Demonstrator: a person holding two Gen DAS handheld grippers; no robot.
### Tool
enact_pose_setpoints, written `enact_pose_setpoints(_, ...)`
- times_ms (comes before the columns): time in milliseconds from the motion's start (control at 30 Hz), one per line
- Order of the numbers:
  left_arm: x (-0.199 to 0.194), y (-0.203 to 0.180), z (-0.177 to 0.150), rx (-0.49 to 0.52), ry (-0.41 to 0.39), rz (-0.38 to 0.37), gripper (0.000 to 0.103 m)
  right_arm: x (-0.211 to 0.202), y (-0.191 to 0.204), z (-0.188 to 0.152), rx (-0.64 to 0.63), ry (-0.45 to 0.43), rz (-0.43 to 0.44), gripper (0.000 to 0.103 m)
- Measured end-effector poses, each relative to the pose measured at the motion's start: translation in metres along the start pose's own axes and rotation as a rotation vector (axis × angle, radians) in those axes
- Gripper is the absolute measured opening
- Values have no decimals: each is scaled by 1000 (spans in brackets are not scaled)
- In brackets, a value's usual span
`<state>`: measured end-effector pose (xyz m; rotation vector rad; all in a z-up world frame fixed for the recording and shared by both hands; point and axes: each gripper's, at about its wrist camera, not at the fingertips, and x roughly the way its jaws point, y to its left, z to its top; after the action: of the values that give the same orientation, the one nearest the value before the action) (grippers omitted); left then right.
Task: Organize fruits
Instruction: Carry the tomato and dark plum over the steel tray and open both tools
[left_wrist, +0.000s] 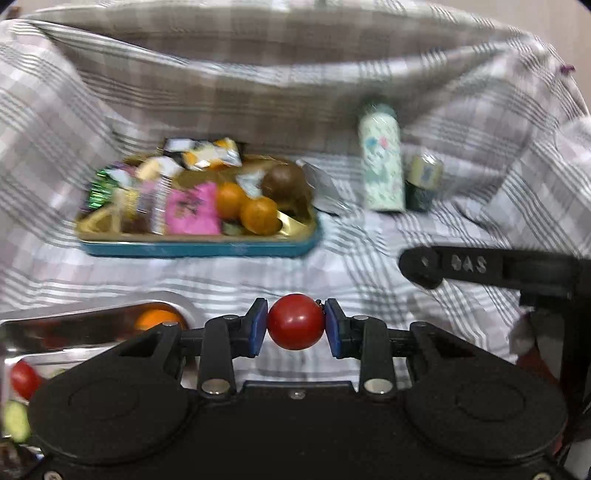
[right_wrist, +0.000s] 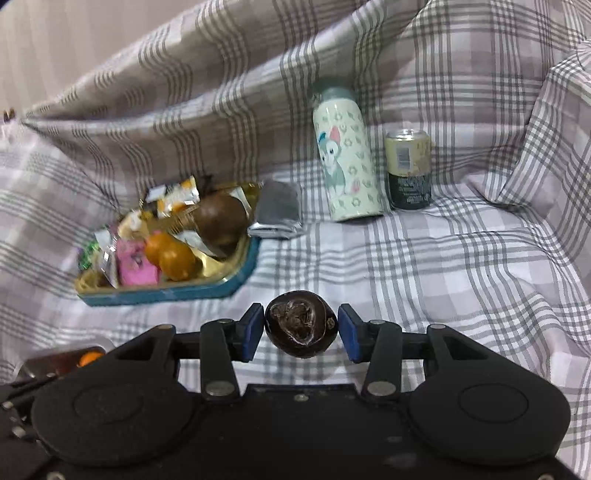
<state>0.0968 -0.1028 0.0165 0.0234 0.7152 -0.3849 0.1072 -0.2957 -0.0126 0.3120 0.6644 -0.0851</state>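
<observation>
My left gripper (left_wrist: 295, 326) is shut on a red cherry tomato (left_wrist: 295, 326), held above the checked cloth. My right gripper (right_wrist: 301, 328) is shut on a dark brown water chestnut (right_wrist: 301, 328); its right pad stands slightly off it. A blue tin tray (left_wrist: 199, 249) holds two oranges (left_wrist: 258, 216), a brown round fruit (left_wrist: 284, 179) and snack packets; it also shows in the right wrist view (right_wrist: 166, 293). A steel tray (left_wrist: 74, 325) at lower left holds an orange (left_wrist: 159, 319), a tomato (left_wrist: 24, 380) and a cucumber slice (left_wrist: 16, 421).
A patterned flask (right_wrist: 347, 158) and a drink can (right_wrist: 408, 168) stand at the back right. A silver foil packet (right_wrist: 277, 210) leans by the blue tray. The right gripper's arm (left_wrist: 480, 266) reaches in at the left view's right edge. Cloth folds rise behind.
</observation>
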Motion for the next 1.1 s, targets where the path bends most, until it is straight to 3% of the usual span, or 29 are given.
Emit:
enact_pose_setpoints(333, -53, 79, -6, -88, 17, 178, 42, -3, 36, -11, -79, 72, 85, 47)
enact_pose_setpoints(600, -78, 139, -6, -208, 34, 278, 42, -8, 106, -27, -154, 186, 208, 47)
enact_pose_setpoints(833, -76, 172, -9, -246, 69, 328, 42, 4, 163, -37, -222, 236, 252, 47)
enact_pose_setpoints(1100, -67, 192, -14, -295, 112, 323, 42, 29, 197, -32, -233, 266, 266, 47)
